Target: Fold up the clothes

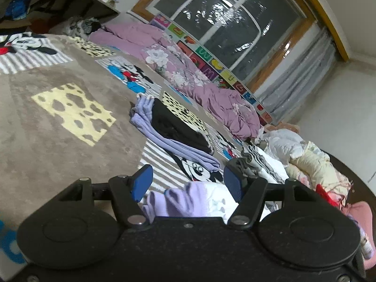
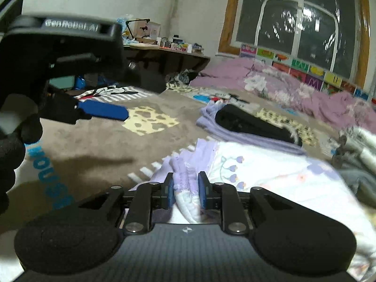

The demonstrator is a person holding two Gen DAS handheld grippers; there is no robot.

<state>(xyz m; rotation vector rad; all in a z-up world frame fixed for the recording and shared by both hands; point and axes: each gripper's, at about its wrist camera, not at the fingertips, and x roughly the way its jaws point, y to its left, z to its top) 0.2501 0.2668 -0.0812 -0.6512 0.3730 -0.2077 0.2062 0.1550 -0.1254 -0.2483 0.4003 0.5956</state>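
Both grippers work the white floral garment [image 2: 270, 176]: right gripper [image 2: 185, 191] pinches its lilac edge for folding, left gripper [image 1: 185, 181] gapes empty above.

Both wrist cameras sit low and close over the blanket [image 1: 47, 141], facing the far window [image 2: 298, 23]. Both views share the folded pile [image 1: 174, 127] and purple quilt [image 2: 293, 87].

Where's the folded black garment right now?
In both wrist views, the black garment lies on the folded lavender garment on the cartoon blanket, beyond the floral garment, before the purple quilt.
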